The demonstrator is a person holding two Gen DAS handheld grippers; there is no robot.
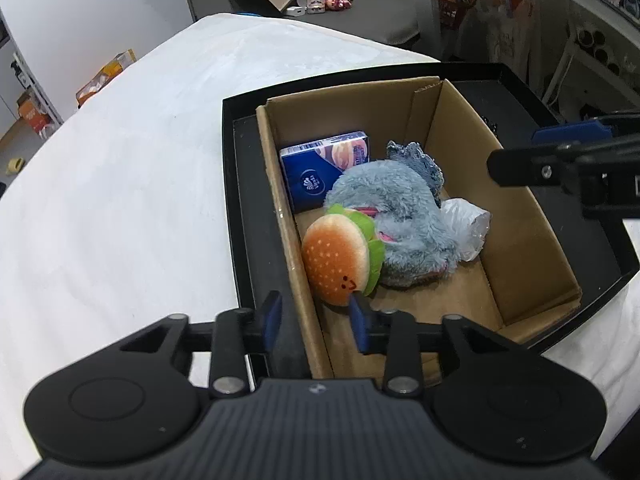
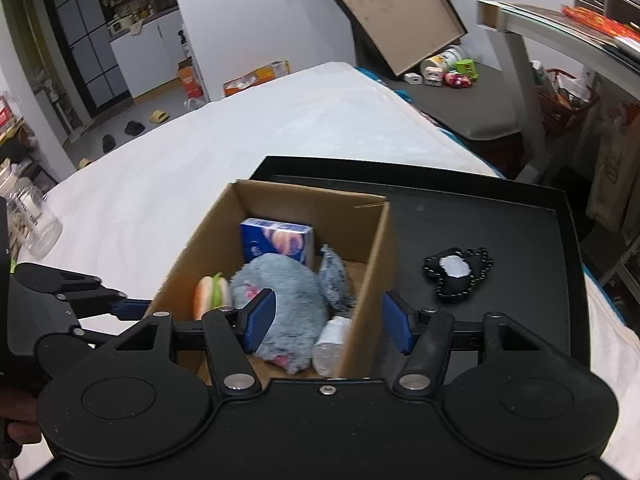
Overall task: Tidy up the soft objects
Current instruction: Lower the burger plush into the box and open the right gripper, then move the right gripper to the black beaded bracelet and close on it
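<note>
An open cardboard box (image 1: 520,216) stands in a black tray (image 1: 248,200) on a white bed. Inside lie a burger plush (image 1: 336,268), a fluffy grey-blue plush (image 1: 400,216), a blue tissue pack (image 1: 320,172), a crumpled clear bag (image 1: 468,228) and a scrap of denim (image 1: 420,160). My left gripper (image 1: 316,316) is open and straddles the box's near left wall, its right fingertip beside the burger. My right gripper (image 2: 328,324) is open above the box's right wall, over the grey-blue plush (image 2: 288,296) and holding nothing. A black and white soft toy (image 2: 458,276) lies on the black tray (image 2: 520,240) to the right of the box.
The white bed (image 1: 120,180) spreads left and beyond the tray. A glass jar (image 2: 28,220) stands at its left edge. Beyond the bed a tilted cardboard lid (image 2: 392,12) leans over small toys and bottles, and shelves (image 2: 560,28) stand on the right.
</note>
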